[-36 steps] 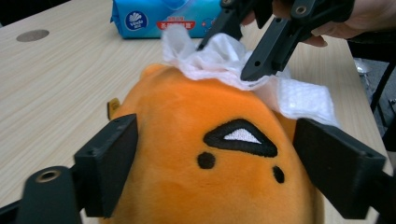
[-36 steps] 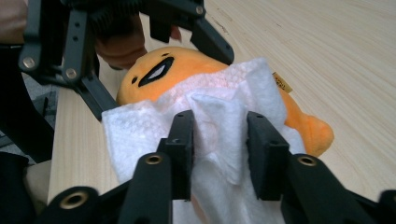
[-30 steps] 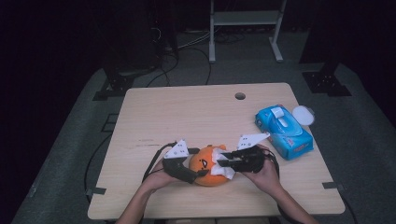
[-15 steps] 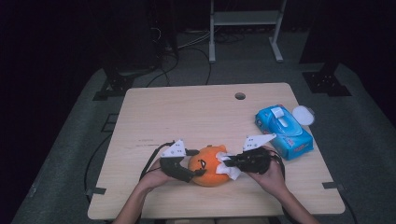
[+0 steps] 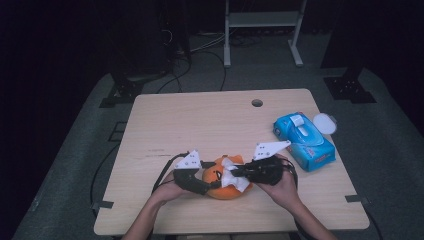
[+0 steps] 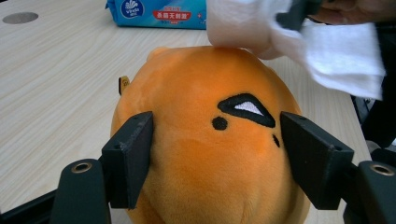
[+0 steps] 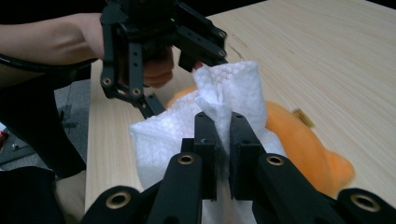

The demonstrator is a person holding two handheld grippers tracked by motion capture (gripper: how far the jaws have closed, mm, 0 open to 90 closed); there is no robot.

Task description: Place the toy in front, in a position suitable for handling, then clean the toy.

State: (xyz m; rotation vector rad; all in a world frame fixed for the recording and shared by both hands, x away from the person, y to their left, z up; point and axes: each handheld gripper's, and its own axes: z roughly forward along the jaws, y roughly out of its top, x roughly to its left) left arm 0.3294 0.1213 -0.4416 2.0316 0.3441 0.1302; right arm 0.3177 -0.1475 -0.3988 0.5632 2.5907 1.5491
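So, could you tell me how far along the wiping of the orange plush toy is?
Done: left gripper clamps the plush toy; right gripper has a white wipe pinched. In hand: the wipe touches the toy's top. Left: how much remains unwiped can't be told.

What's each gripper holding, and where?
Left gripper clamps the orange plush toy across its sides. Right gripper pinches a bunched fold of the white wipe.

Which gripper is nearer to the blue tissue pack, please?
Right. The right gripper sits just beside the blue tissue pack, while the left gripper is farther away across the orange plush toy.
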